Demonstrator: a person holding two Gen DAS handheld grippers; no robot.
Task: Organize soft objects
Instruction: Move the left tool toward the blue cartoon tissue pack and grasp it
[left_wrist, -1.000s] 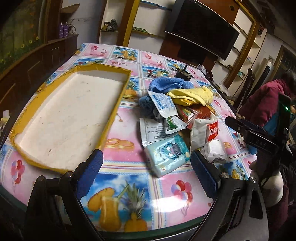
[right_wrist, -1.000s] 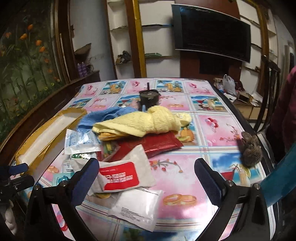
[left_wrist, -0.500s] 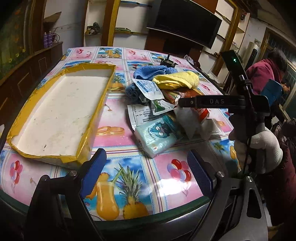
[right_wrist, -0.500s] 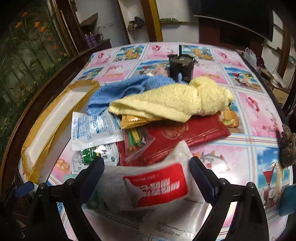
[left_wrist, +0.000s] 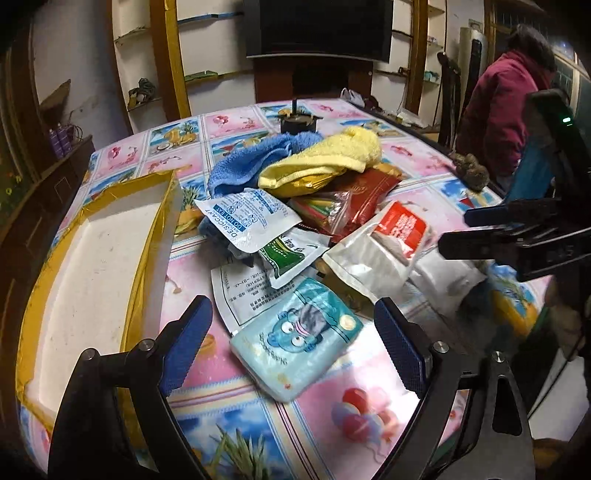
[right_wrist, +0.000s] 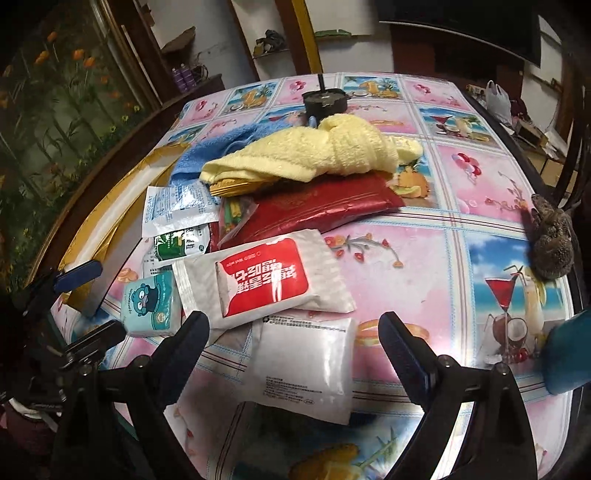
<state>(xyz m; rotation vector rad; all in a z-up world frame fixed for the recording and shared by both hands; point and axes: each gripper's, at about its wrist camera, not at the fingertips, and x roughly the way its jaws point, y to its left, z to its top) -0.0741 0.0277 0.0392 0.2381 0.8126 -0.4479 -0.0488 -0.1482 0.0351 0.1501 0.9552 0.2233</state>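
Note:
A pile of soft things lies mid-table: a yellow towel (left_wrist: 325, 162) (right_wrist: 314, 155) on a blue towel (left_wrist: 251, 162), a red bag (right_wrist: 317, 210), a desiccant sachet (left_wrist: 247, 218) and a white-and-red pouch (left_wrist: 380, 247) (right_wrist: 258, 273). My left gripper (left_wrist: 295, 347) is open just above a light blue tissue pack (left_wrist: 295, 343) (right_wrist: 153, 302), with its pads apart from the pack. My right gripper (right_wrist: 297, 347) is open over a plain white packet (right_wrist: 306, 369) and does not touch it.
A yellow-edged white tray (left_wrist: 147, 251) lies left of the pile. A black pot (right_wrist: 325, 101) stands behind the towels. A brown furry thing (right_wrist: 550, 243) lies at the table's right edge. A person in a maroon jacket (left_wrist: 495, 96) sits at the far right.
My left gripper has swung right from the tray toward the pile, and the tissue pack now sits between its fingers. My right gripper has dropped closer to the white packets. Both jaws narrowed slightly.

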